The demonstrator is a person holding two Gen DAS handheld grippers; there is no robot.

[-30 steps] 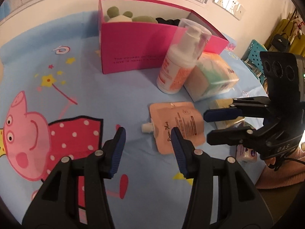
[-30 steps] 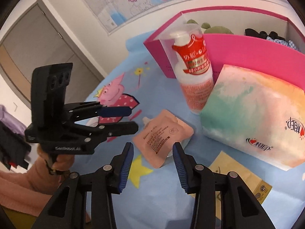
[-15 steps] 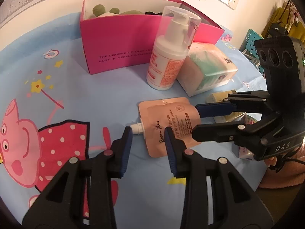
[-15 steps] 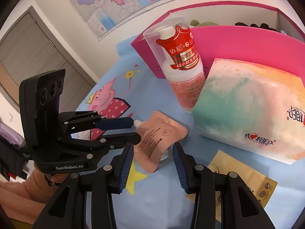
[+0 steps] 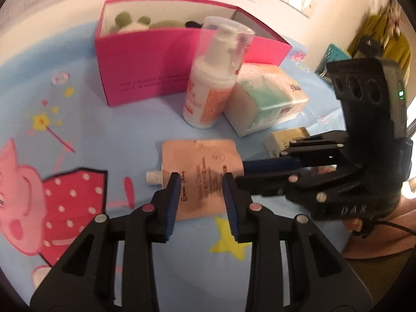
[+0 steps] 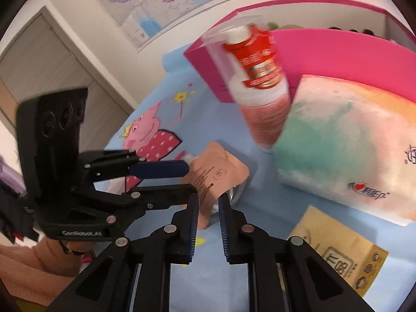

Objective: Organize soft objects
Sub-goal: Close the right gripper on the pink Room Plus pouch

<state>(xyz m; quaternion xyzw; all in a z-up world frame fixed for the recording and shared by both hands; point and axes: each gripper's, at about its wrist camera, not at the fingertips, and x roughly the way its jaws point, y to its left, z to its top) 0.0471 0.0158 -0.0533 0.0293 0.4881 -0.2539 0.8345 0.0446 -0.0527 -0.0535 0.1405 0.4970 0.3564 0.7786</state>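
A blue bedsheet (image 5: 130,135) printed with a cartoon pig fills the left of the left wrist view. Toward the upper left of the frame stands an open pink box (image 5: 145,59) with green plush toys (image 5: 122,18) inside. Just right of it, in front of the box's wall, a white pump bottle (image 5: 210,85) stands upright under a clear cap. Below the bottle, at the middle of the frame, the peach spout pouch (image 5: 205,161) lies on the sheet with its white spout pointing left. The left gripper (image 5: 200,182) reaches in from the bottom edge. Its jaws have just been closing and stand partly apart, with the pouch showing in the gap between them, wider than the gap and not pinched. Further right, a pastel tissue pack (image 5: 265,104) leans against the bottle, and a yellow packet (image 5: 283,139) lies below it. From the right edge the right gripper (image 5: 240,174) meets the pouch's right side. In the right wrist view the left gripper (image 6: 192,179) comes from the left with its tips at the spout end. At the centre the pouch (image 6: 218,174) is raised and creased, and the right gripper (image 6: 208,200) is clenched on its near corner, which sits between the blue pads.
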